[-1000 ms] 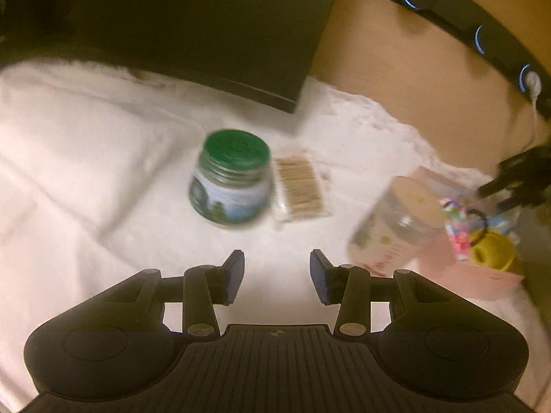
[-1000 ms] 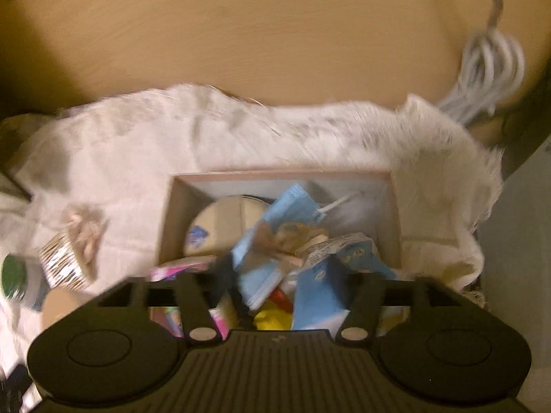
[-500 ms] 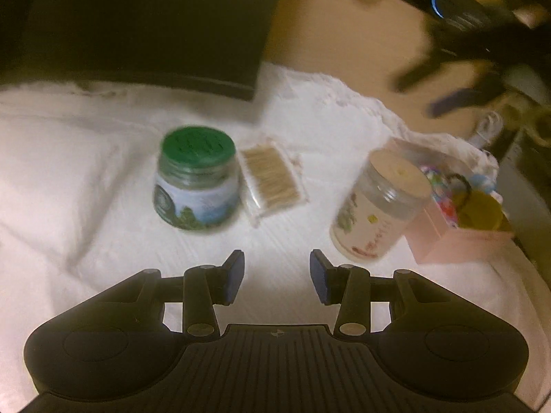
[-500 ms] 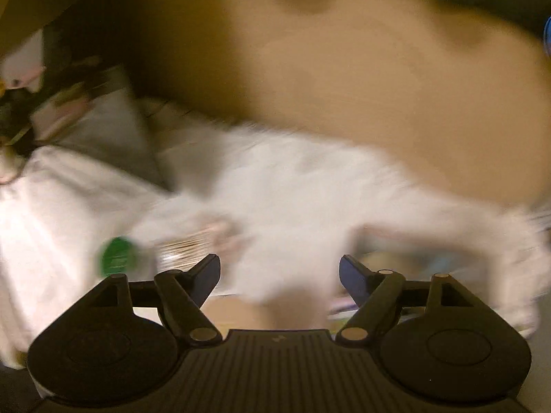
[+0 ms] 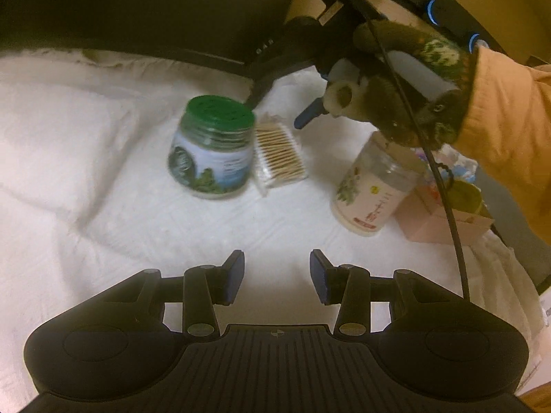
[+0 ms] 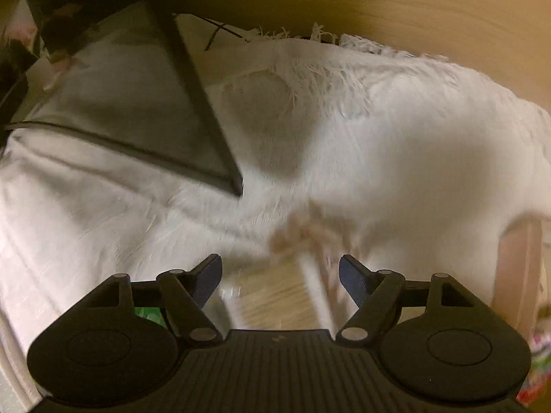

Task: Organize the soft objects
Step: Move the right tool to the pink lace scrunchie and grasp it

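The swab pack (image 5: 280, 153) lies on the white cloth (image 5: 86, 172) just right of the green jar (image 5: 213, 144). The right gripper (image 6: 279, 277) is closing, nothing pinched yet; the left gripper (image 5: 277, 277) is released. The thin pack could get skidded into the jar, or cloth pinched instead.

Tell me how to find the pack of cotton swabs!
Look on the white fluffy cloth over the table. Two jars stand on it: the green-lidded jar and the paler flowered jar. The cotton swabs lie flat against the green-lidded one, a clear packet of thin tan sticks, the only flat thing there.
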A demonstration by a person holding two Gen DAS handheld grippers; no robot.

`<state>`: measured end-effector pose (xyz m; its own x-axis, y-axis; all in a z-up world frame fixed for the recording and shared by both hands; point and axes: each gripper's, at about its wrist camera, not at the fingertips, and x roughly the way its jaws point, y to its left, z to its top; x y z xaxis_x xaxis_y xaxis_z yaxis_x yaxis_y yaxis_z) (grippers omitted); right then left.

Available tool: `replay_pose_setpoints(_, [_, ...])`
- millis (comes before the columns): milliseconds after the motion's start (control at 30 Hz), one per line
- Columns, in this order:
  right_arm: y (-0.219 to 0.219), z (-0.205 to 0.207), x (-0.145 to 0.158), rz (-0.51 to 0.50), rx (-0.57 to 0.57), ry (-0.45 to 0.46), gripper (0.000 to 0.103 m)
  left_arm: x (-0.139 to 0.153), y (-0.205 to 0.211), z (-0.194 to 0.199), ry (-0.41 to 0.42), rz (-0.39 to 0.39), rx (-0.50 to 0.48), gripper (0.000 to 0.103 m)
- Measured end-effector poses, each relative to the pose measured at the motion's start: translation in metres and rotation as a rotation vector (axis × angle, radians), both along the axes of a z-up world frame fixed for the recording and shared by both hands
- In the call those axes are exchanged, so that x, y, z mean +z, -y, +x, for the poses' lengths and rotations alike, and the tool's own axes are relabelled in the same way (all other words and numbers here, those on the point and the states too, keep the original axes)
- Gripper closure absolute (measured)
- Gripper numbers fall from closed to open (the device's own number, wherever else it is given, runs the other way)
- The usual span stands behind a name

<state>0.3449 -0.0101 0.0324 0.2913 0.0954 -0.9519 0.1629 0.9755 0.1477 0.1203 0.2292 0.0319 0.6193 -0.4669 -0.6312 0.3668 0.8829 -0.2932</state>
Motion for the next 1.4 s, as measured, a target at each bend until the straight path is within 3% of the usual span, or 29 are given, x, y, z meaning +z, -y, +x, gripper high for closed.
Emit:
replay_pose_setpoints(33, [0.002,0.003,-0.004,0.000,-0.006,-0.014,0.041,-0.002,-0.003,0.000,-0.005,-0.002,0.006,0.057])
replay_pose_setpoints(67, [0.005,0.005,-0.008,0.010,-0.005,-0.048,0.057,-0.004,-0.006,0.001,-0.010,-0.005,0.013,0.057])
replay_pose_setpoints(100, [0.009,0.003,-0.012,0.023,-0.002,-0.081,0.066,-0.005,-0.008,0.002,-0.013,-0.010,0.019,0.057])
replay_pose_setpoints(300, [0.010,-0.034,-0.001,0.052,0.138,-0.149,0.069,-0.007,-0.008,0.013,-0.006,-0.024,0.038,0.057])
replay_pose_setpoints(500, [-0.023,-0.067,0.013,0.165,0.357,-0.180,0.069,0.007,0.003,0.023,0.051,-0.026,0.001,0.057])
replay_pose_setpoints(600, [-0.027,-0.079,0.033,0.137,0.402,-0.121,0.066,0.011,0.011,0.027,0.075,-0.008,-0.029,0.057])
replay_pose_setpoints(633, [-0.021,-0.078,0.042,0.123,0.396,-0.086,0.063,0.011,0.015,0.030,0.074,0.004,-0.040,0.057])
replay_pose_setpoints(700, [-0.009,-0.076,0.056,0.062,0.358,-0.010,0.044,0.010,0.026,0.038,0.074,0.028,-0.064,0.057])
replay_pose_setpoints(800, [0.008,-0.086,0.080,-0.065,0.304,0.086,0.042,0.008,0.045,0.053,0.101,0.068,-0.065,0.057])
replay_pose_setpoints(900, [0.021,-0.111,0.103,-0.058,0.300,0.162,0.042,0.008,0.062,0.065,0.134,0.110,-0.083,0.057])
replay_pose_setpoints(1000, [0.033,-0.120,0.113,-0.071,0.245,0.231,0.045,0.009,0.085,0.078,0.176,0.164,-0.188,0.057])
replay_pose_setpoints(1100, [0.045,-0.119,0.114,-0.091,0.201,0.241,0.063,0.002,0.103,0.095,0.183,0.216,-0.253,0.057])
replay_pose_setpoints(1233, [0.054,-0.116,0.110,-0.070,0.159,0.233,0.063,-0.012,0.106,0.115,0.149,0.255,-0.289,0.063])
replay_pose_setpoints(1333, [0.056,-0.102,0.100,-0.019,0.128,0.198,0.063,-0.012,0.101,0.111,0.119,0.236,-0.304,0.063])
replay_pose_setpoints(1400, [0.052,-0.088,0.089,0.008,0.099,0.165,0.056,-0.011,0.095,0.103,0.081,0.212,-0.334,0.064])
